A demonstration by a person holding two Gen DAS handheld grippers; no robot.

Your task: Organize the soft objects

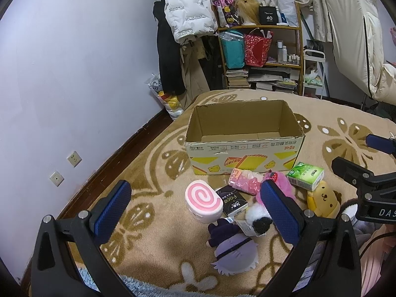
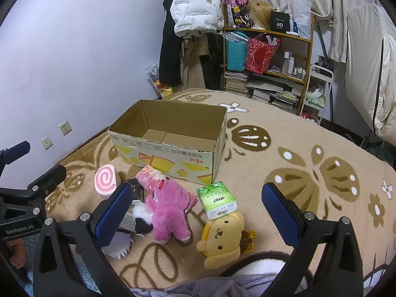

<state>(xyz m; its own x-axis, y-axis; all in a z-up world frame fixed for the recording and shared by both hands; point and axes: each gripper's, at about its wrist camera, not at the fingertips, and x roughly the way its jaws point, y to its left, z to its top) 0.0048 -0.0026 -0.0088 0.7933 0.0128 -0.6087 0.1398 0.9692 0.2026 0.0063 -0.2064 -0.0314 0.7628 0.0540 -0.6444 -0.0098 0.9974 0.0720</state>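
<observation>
- My left gripper (image 1: 195,212) hangs released above the blanket (image 1: 153,173), its blue pads wide apart with nothing between them.
- My right gripper (image 2: 198,212) is likewise spread wide and grasps nothing.
- The cardboard box (image 1: 243,136) stands open-topped on the blanket past the toys; I see nothing inside but its bare floor.
- Just in front of the box lies the cluster: the pink swirl cushion (image 1: 203,201) on the left, a black packet (image 1: 232,201) touching it, and a pink-patterned pouch (image 1: 243,180) near the box wall.
- The pink plush (image 2: 170,210) lies in the middle, a black-and-white furry toy (image 2: 142,220) beside it.
- The green tissue pack (image 2: 217,200) rests against the yellow dog plush (image 2: 222,240).
- The purple-haired doll (image 1: 234,250) lies nearest me.
</observation>
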